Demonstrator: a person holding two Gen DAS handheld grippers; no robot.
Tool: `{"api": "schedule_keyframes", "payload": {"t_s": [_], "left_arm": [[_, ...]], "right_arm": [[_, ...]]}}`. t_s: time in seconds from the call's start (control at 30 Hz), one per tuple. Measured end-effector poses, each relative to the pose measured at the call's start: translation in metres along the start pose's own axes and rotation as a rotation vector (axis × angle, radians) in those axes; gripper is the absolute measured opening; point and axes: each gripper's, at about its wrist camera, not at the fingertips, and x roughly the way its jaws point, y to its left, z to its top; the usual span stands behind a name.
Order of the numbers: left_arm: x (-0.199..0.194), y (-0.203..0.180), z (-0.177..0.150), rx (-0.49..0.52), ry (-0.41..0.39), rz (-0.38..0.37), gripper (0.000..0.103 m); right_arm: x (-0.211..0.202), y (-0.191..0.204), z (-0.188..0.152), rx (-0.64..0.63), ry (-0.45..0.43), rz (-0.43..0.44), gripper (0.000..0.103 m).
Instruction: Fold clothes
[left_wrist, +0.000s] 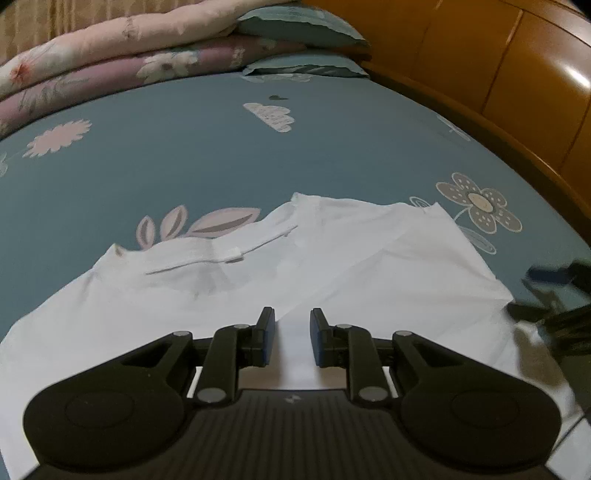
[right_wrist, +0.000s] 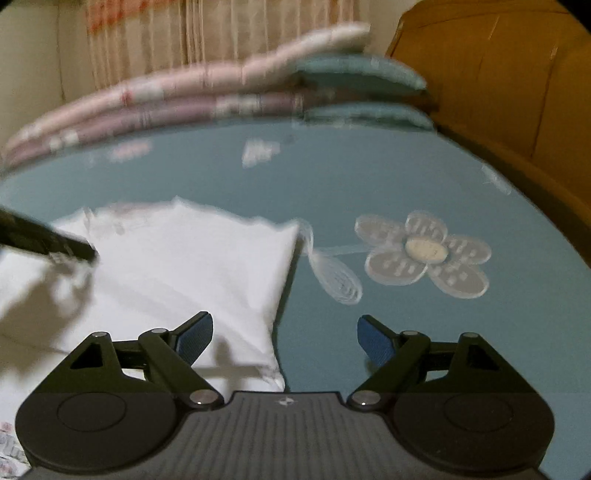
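Observation:
A white shirt (left_wrist: 332, 251) lies flat on the teal bed sheet (left_wrist: 221, 155), its collar (left_wrist: 221, 254) toward the far side. My left gripper (left_wrist: 292, 325) hovers over the shirt's middle. A narrow gap shows between its blue pads, and the cloth lies below them, not pinched. In the right wrist view the shirt (right_wrist: 184, 258) fills the left half. My right gripper (right_wrist: 284, 332) stands wide open over its right edge, one finger above cloth and the other above bare sheet. The other gripper (right_wrist: 48, 240) shows there as a dark blurred bar at the left.
Folded floral quilts (left_wrist: 110, 55) and teal pillows (left_wrist: 303, 22) are stacked at the far side of the bed. A wooden headboard (left_wrist: 498, 74) curves along the right. Curtains (right_wrist: 221, 44) hang behind. The sheet (right_wrist: 406, 184) carries flower prints.

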Motion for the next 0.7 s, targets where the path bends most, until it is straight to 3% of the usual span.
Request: {"api": "schedule_keyframes", "payload": {"t_s": [0.1,0.23,0.33,0.47,0.57,0.7], "left_arm": [[-0.017,0.016,-0.004,-0.008,-0.007,0.048,0.02],[-0.042,0.05,-0.016,-0.048,-0.001,0.092,0.024],[-0.05,0.065,-0.027,-0.032,0.014,0.106,0.042],[-0.051,0.069,-0.042,0.054,0.032,0.125,0.044],[-0.05,0.073,-0.055,0.11,0.037,0.11,0.052],[-0.05,0.085,-0.062,0.136,0.046,0.115,0.054]], "right_arm": [[0.004,-0.005,-0.003,0.014,0.029,-0.041,0.088],[-0.008,-0.008,-0.002,0.028,-0.017,-0.048,0.088],[-0.011,-0.011,-0.002,0.061,-0.033,0.002,0.088],[-0.019,-0.012,0.004,0.073,-0.105,0.088,0.088],[-0.024,-0.01,0.004,0.077,-0.124,0.167,0.087],[-0.023,0.005,0.003,0.034,-0.119,0.186,0.087]]}}
